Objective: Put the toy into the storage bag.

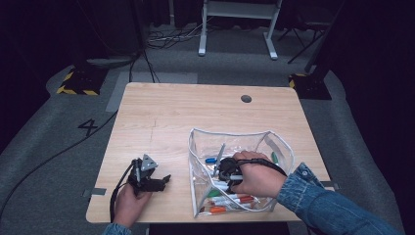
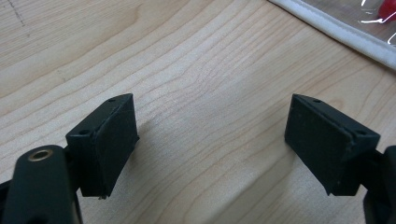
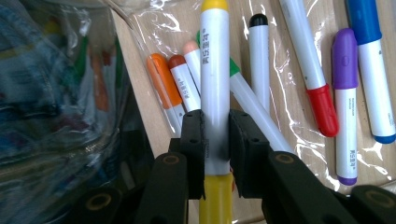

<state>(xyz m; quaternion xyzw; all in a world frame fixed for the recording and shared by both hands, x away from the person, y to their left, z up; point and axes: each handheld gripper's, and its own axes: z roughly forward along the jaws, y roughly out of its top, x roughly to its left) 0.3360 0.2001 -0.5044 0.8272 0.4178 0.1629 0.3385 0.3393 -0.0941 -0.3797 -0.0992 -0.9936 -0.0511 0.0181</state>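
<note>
My right gripper [image 3: 215, 154] squeezes the yellow marker [image 3: 215, 79] tight, low inside the clear pouch [image 1: 279, 142] at the near right, so it can join the other markers [image 3: 345, 93]. My left gripper [image 2: 210, 140] rests wide open, empty, left of the pouch.

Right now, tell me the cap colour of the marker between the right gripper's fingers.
Yellow; the held marker shows best in the right gripper view.
</note>
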